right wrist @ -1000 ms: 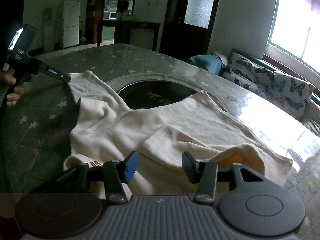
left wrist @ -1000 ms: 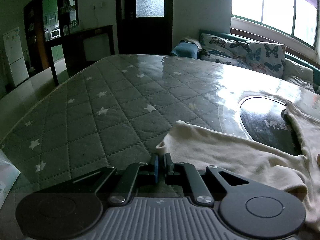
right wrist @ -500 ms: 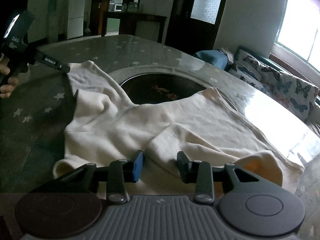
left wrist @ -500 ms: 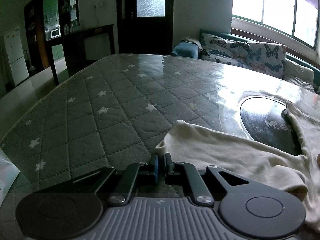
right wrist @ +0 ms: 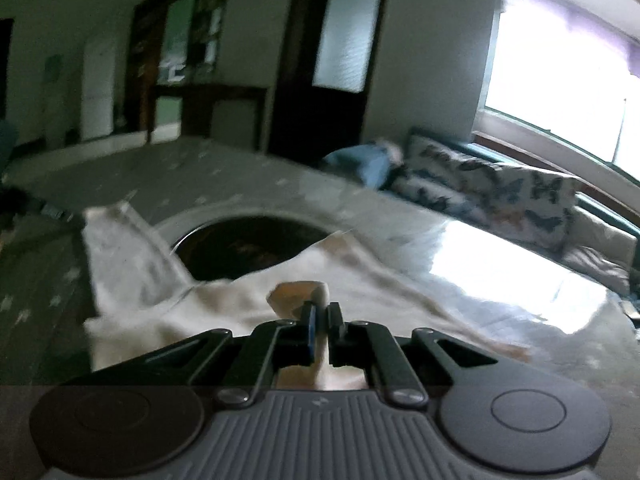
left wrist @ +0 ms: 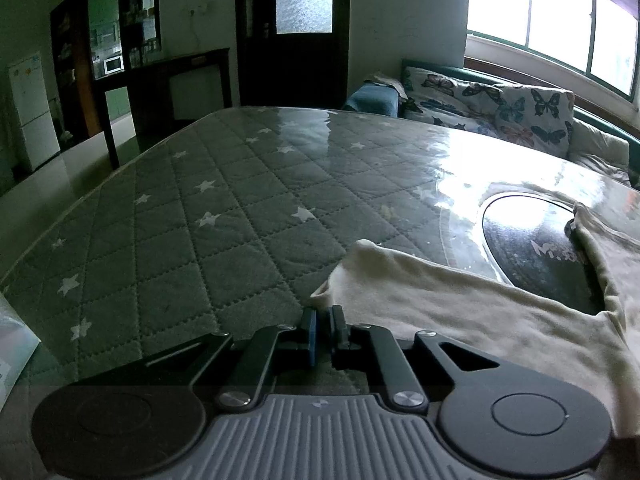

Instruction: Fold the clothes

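Both grippers clamped! Left gripper point(left wrist: 323, 320) pinches the corner of the cream shirt point(left wrist: 460, 308) low over the quilted star-print table cover point(left wrist: 208, 216); right gripper point(right wrist: 322, 316) nips a raised fold of the shirt point(right wrist: 248, 300), which sprawls ahead across the dark round inset point(right wrist: 244, 248).

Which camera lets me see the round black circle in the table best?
The left wrist view. There the round black circle is sharp, with pale lettering showing, though the cream shirt hides its near and right edges. In the right wrist view the circle is blurred, and the shirt covers its near part.
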Demonstrator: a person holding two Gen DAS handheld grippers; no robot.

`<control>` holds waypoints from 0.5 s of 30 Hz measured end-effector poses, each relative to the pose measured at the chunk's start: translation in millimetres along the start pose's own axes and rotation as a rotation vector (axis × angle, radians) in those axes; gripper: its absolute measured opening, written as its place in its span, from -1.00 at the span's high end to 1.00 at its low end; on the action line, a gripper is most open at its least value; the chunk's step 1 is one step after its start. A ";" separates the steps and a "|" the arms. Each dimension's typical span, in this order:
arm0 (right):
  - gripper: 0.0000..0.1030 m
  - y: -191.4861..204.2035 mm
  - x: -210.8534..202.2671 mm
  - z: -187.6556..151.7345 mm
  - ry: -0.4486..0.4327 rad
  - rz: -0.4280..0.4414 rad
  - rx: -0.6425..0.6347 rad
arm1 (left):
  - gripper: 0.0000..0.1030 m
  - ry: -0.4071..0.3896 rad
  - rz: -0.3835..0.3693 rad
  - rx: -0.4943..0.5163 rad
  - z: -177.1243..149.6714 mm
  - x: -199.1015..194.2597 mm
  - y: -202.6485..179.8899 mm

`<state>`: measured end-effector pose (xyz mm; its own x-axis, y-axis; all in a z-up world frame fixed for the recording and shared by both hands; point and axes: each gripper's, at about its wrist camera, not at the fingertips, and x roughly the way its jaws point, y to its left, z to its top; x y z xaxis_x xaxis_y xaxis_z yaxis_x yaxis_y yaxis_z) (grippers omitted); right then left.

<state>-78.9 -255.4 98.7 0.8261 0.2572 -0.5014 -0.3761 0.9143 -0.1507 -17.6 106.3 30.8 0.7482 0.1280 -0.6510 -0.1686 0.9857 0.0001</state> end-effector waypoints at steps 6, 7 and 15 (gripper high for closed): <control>0.92 -41.6 -25.6 3.1 -0.049 -0.118 0.051 | 0.81 0.003 0.004 -0.002 1.0 0.4 -0.1; 0.92 -47.8 -28.8 2.1 -0.052 -0.136 0.060 | 0.81 0.003 0.004 -0.003 1.3 0.5 0.0; 0.92 -107.5 -53.0 -20.7 -0.040 -0.303 0.168 | 0.81 0.007 0.011 0.003 2.5 -0.2 -0.1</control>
<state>-91.0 -373.7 123.9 0.9066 -0.0252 -0.4213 -0.0394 0.9888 -0.1438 -16.1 106.5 32.8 0.7421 0.1377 -0.6560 -0.1745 0.9846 0.0092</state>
